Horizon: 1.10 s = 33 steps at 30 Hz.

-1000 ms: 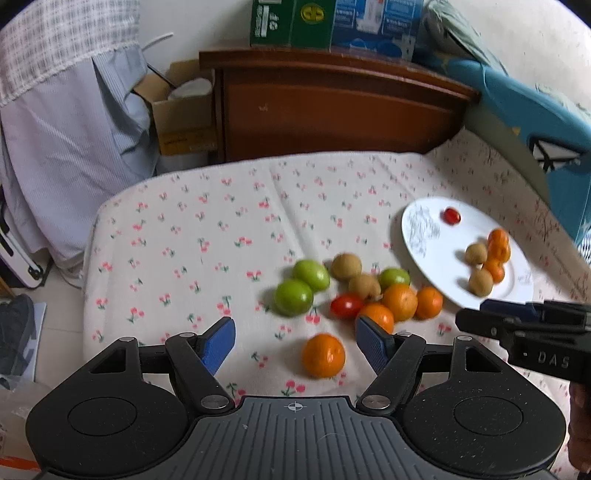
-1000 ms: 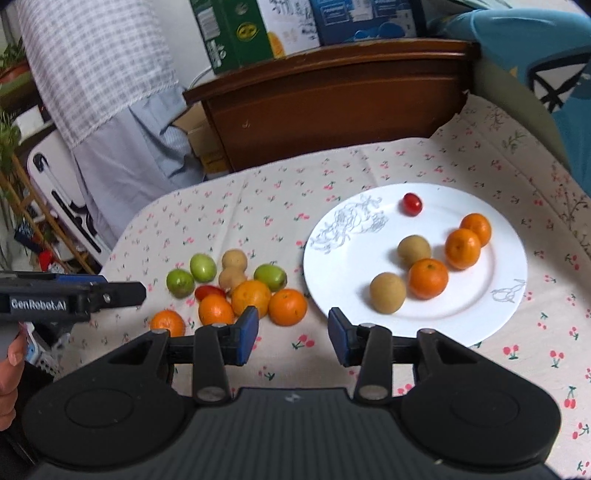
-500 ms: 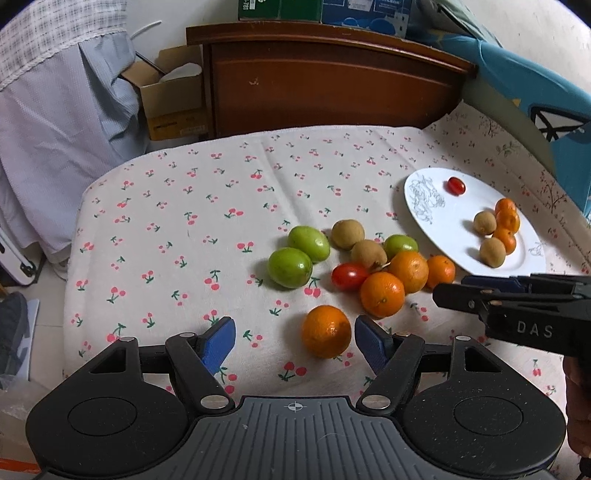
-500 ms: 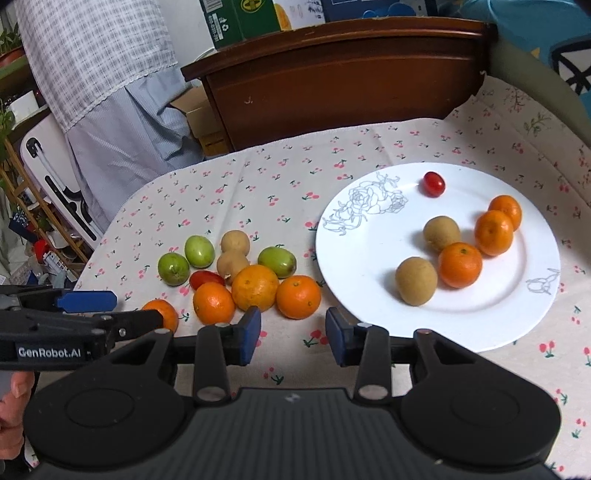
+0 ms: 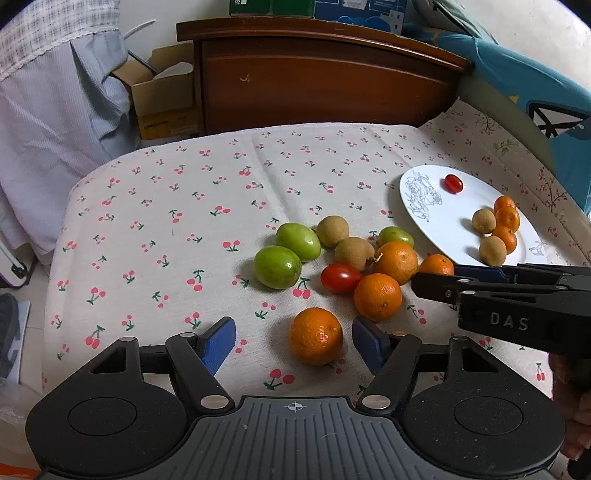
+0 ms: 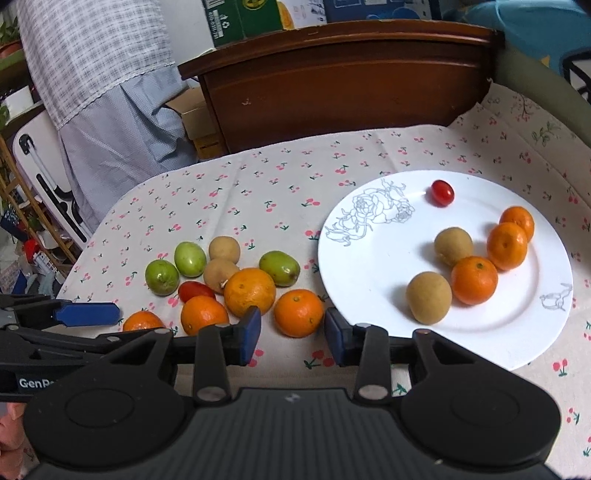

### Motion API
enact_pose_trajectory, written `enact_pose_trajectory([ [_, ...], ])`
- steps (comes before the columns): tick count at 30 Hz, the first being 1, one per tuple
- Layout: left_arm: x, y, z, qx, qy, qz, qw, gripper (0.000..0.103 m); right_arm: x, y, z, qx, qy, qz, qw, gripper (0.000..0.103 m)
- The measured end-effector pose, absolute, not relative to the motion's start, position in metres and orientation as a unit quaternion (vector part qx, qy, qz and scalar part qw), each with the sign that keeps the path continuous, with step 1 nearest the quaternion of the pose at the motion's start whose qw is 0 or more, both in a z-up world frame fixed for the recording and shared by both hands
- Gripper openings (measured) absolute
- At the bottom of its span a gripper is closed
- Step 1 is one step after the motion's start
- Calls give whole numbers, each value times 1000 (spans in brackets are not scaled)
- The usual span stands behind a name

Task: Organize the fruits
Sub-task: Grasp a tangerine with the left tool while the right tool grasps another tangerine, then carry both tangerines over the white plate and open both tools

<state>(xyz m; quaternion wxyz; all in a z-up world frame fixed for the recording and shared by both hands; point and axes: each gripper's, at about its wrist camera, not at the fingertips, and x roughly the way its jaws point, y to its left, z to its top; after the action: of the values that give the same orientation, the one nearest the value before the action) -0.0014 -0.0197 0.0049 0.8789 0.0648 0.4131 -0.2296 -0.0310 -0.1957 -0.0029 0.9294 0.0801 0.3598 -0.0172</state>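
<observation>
Both grippers lowering onto loose oranges, neither gripped yet.

Left wrist view: my left gripper [image 5: 293, 341] has just been narrowing its jaws around the nearest orange [image 5: 316, 335], pads not touching its dimpled rind; next I close gently. The white plate [image 5: 436, 221] lies well right of that orange. Right wrist view: my right gripper [image 6: 292, 334], jaws fairly narrow and empty, sits just short of a smooth round small orange [image 6: 298, 312] beside the plate's glossy rim.

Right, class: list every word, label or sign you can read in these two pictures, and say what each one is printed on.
"DAS": side of the right tongs.
"GenR", cut off: side of the left tongs.
Recycling symbol: green carton on the wooden cabinet; its small print is unreadable.
Blue box: print too blurred.
</observation>
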Motion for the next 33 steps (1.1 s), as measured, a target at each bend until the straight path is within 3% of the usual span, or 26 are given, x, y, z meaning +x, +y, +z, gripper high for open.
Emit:
enact_pose_trajectory([
  [3, -1, -20, 5, 57, 413, -236, 878, 65, -30, -194, -3, 76, 358, -19, 931, 38],
  [12, -2, -24, 3, 55, 417, -248, 873, 30, -28, -196, -4, 75, 354, -22, 932, 29],
  [33, -10, -24, 14, 60, 410, -248, 876, 28, -39, -192, 2, 96, 379, -9, 920, 28],
])
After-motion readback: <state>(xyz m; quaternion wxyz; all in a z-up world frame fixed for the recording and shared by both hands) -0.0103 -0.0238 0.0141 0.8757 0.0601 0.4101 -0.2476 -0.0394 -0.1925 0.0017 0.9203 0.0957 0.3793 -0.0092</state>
